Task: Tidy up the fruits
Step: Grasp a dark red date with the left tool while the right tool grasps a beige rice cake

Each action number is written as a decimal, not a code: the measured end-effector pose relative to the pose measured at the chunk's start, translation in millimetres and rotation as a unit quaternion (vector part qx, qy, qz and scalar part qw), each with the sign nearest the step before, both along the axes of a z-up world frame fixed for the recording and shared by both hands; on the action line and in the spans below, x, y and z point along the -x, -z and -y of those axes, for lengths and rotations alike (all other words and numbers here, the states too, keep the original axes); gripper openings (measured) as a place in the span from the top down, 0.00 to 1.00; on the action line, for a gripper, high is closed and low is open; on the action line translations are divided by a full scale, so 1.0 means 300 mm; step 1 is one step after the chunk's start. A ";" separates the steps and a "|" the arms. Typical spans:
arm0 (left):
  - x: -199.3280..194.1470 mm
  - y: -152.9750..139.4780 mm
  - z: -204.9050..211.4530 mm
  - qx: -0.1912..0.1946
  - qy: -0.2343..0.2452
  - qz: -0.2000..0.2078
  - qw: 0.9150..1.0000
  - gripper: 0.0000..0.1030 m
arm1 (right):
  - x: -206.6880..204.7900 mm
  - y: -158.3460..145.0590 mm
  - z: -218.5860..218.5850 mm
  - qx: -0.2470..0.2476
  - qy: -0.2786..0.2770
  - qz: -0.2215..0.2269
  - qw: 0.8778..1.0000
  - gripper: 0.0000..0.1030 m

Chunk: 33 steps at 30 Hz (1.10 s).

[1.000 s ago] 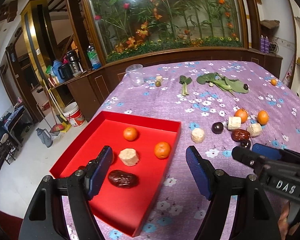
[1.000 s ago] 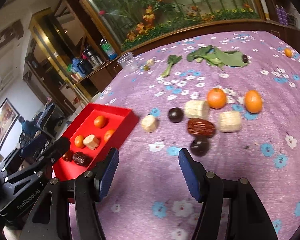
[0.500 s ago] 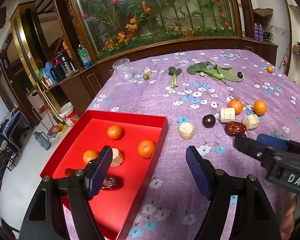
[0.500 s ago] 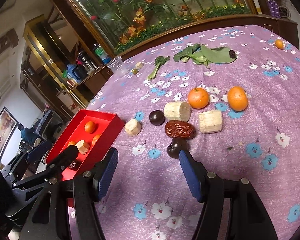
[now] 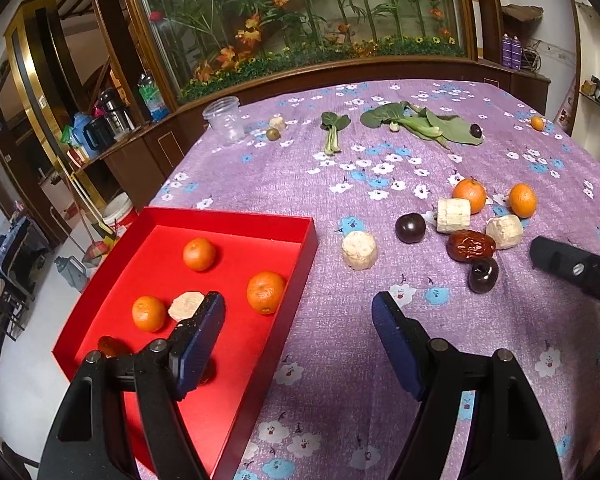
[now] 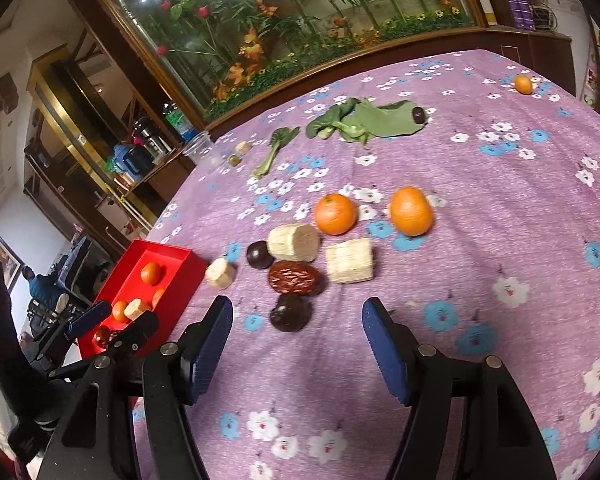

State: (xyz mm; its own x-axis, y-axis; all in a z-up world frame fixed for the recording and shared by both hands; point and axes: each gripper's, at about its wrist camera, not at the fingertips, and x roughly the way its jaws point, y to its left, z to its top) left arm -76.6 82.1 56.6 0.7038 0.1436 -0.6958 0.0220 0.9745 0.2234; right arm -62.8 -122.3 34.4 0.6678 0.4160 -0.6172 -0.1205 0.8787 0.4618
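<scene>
A red tray (image 5: 236,216) at the table's left edge holds three oranges, a pale chunk (image 5: 186,305) and a dark date partly hidden by my finger. My left gripper (image 5: 296,344) is open and empty above the tray's right wall. On the purple cloth lie two oranges (image 6: 336,213), several pale chunks, a red date (image 6: 294,278) and dark plums. My right gripper (image 6: 296,344) is open and empty, just short of the nearest plum (image 6: 290,312). The tray also shows in the right wrist view (image 6: 168,252).
Leafy greens (image 5: 420,124), a clear plastic cup (image 5: 224,120), a small orange (image 5: 537,123) and small fruits lie at the far side of the table. A wooden cabinet with a plant display stands behind. The table drops off left of the tray.
My left gripper has pulled back and risen from the tray, so more of the tray shows. My right gripper has moved forward toward the fruit cluster. Both stay open.
</scene>
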 end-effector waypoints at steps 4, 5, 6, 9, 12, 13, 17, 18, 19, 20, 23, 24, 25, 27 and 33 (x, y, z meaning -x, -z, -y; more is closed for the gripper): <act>-0.028 0.011 -0.030 0.032 0.002 -0.014 0.999 0.27 | -0.010 -0.025 0.078 0.025 0.020 0.005 0.999 0.30; -0.037 0.010 -0.040 0.047 0.003 -0.016 0.999 0.27 | -0.016 -0.032 0.098 0.035 0.028 0.005 0.999 0.30; -0.045 0.010 -0.044 0.056 0.005 -0.017 0.998 0.27 | -0.028 -0.036 0.126 0.049 0.038 0.004 0.998 0.30; -0.068 0.014 -0.040 0.089 0.019 -0.026 0.996 0.27 | -0.062 -0.035 0.174 0.072 0.057 -0.002 0.996 0.30; -0.087 0.027 -0.002 0.116 0.048 -0.043 0.991 0.27 | -0.109 -0.025 0.200 0.084 0.062 -0.011 0.994 0.30; -0.092 0.030 0.013 0.122 0.058 -0.048 0.990 0.27 | -0.117 -0.022 0.203 0.086 0.060 -0.013 0.994 0.30; -0.121 0.047 0.092 0.148 0.100 -0.067 0.982 0.27 | -0.185 -0.005 0.175 0.096 0.045 -0.026 0.994 0.30; -0.127 0.053 0.105 0.151 0.104 -0.072 0.980 0.27 | -0.196 -0.004 0.158 0.100 0.037 -0.029 0.994 0.30; -0.133 0.062 0.118 0.155 0.109 -0.076 0.979 0.27 | -0.196 -0.005 0.144 0.100 0.031 -0.028 0.994 0.30; -0.137 0.072 0.135 0.158 0.116 -0.080 0.977 0.27 | -0.191 -0.007 0.128 0.098 0.021 -0.024 0.995 0.30; -0.144 0.097 0.171 0.166 0.134 -0.088 0.973 0.34 | -0.177 0.000 0.070 0.097 -0.018 -0.016 0.995 0.30; -0.149 0.106 0.182 0.168 0.141 -0.091 0.971 0.41 | -0.177 0.006 0.049 0.100 -0.030 -0.016 0.994 0.32; -0.155 0.116 0.194 0.166 0.145 -0.095 0.971 0.44 | -0.179 0.014 0.029 0.105 -0.040 -0.016 0.994 0.37; -0.159 0.122 0.205 0.171 0.155 -0.096 0.968 0.44 | -0.187 0.030 -0.005 0.113 -0.055 -0.021 0.992 0.43; -0.166 0.123 0.198 0.175 0.151 -0.096 0.968 0.44 | -0.207 0.054 -0.041 0.120 -0.069 -0.023 0.990 0.51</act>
State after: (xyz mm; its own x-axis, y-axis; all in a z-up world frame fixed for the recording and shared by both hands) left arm -26.9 22.6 19.6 0.5302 -0.3176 -0.7862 0.3268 0.9321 -0.1561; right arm -0.7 -109.9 18.3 0.5839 0.3387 -0.7378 -0.2303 0.9406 0.2495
